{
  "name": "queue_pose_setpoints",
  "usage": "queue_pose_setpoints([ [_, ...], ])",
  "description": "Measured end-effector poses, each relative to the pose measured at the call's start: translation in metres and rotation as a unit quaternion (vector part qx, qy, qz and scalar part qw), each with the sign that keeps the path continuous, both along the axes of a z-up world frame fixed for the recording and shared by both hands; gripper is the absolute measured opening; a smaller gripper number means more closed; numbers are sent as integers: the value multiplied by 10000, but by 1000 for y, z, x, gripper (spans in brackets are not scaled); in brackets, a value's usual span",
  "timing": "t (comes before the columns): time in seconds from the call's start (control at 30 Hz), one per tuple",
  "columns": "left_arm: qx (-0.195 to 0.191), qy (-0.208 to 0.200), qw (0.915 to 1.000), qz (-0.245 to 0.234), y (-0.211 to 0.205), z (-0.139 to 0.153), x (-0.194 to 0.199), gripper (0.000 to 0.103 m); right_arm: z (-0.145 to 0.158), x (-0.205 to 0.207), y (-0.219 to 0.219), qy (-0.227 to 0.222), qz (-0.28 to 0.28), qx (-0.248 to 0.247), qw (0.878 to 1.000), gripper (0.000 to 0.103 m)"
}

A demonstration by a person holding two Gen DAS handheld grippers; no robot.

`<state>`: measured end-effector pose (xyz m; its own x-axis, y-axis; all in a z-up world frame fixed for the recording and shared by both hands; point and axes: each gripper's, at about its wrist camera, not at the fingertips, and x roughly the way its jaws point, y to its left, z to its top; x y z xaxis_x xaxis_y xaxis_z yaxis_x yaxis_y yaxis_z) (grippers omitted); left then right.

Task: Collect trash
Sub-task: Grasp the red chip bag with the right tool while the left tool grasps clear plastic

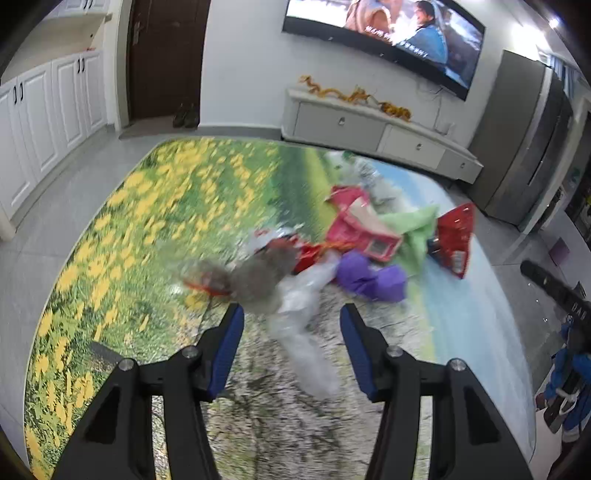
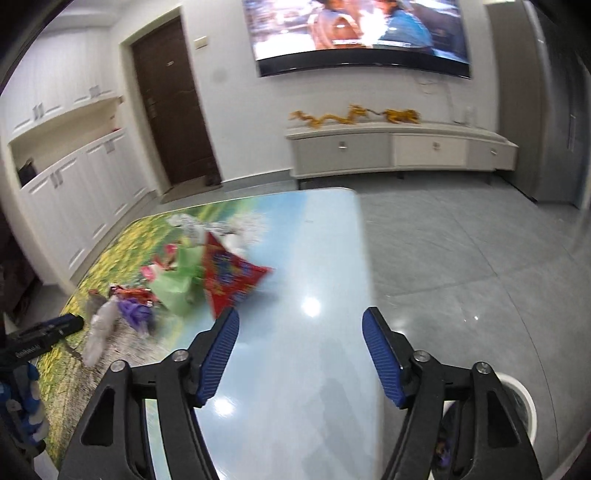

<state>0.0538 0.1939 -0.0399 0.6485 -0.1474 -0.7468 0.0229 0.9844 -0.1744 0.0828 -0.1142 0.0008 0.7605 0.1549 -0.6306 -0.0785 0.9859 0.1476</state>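
A pile of trash lies on a table with a flower-field print (image 1: 147, 229): a clear plastic bag (image 1: 303, 325), a grey crumpled piece (image 1: 258, 277), purple wrap (image 1: 373, 277), green paper (image 1: 417, 229), a pink-red packet (image 1: 358, 229) and a red snack bag (image 1: 456, 236). My left gripper (image 1: 291, 317) is open just above the clear plastic bag, empty. My right gripper (image 2: 299, 321) is open and empty over the table's blue part (image 2: 295, 369), right of the red snack bag (image 2: 229, 280). The pile also shows in the right wrist view, with the green paper (image 2: 173, 288).
A white bin (image 2: 517, 398) stands on the floor by the table's right edge, under my right gripper. A white TV cabinet (image 2: 399, 147) and a TV (image 2: 362, 33) are at the far wall. White cupboards (image 1: 48, 110) and a dark door (image 1: 166, 59) are at left.
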Motion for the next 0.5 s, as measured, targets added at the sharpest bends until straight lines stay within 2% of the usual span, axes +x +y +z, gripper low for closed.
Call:
queue_pose_setpoints([
  [0.27,-87,195,9997,-107,-7,-19,14,52,-1,52,53,13,693,-285,9972,76],
  [0.5,-44,271,9995,-127,-8,-29,21,52,-21,98,68,226,1097,-384,9930,76],
])
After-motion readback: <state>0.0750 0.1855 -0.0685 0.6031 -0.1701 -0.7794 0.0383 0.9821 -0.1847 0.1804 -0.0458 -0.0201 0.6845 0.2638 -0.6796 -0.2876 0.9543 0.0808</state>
